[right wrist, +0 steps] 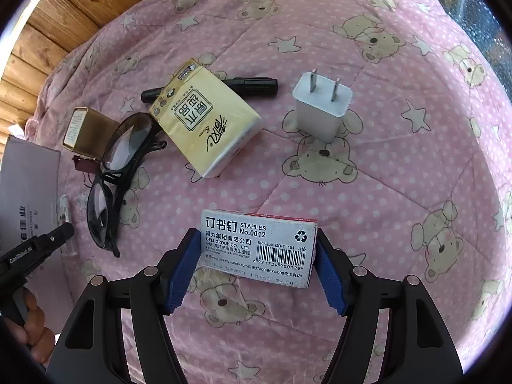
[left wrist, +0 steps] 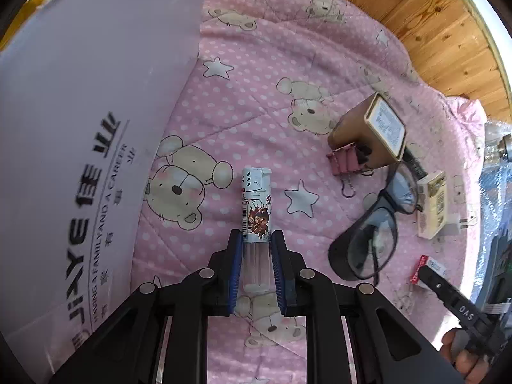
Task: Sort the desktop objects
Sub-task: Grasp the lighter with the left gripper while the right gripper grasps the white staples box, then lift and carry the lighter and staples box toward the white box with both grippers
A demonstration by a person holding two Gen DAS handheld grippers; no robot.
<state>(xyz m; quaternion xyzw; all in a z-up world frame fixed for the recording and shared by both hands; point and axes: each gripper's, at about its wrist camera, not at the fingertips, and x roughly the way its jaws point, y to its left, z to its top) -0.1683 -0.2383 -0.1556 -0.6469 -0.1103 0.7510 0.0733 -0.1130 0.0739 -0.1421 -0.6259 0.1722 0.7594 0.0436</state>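
Left gripper (left wrist: 256,240): jaws closed on a lighter (left wrist: 256,211), held just above the pink quilt (left wrist: 256,96), beside a grey box (left wrist: 80,128). Right gripper (right wrist: 256,246): jaws clamping a staple box (right wrist: 259,246). Glasses (right wrist: 121,172), tissue pack (right wrist: 204,124), charger (right wrist: 320,108) lie beyond.

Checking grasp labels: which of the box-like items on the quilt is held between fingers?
The staples box, white with a barcode, between the right gripper fingers. The yellow tissue pack and brown box lie free.
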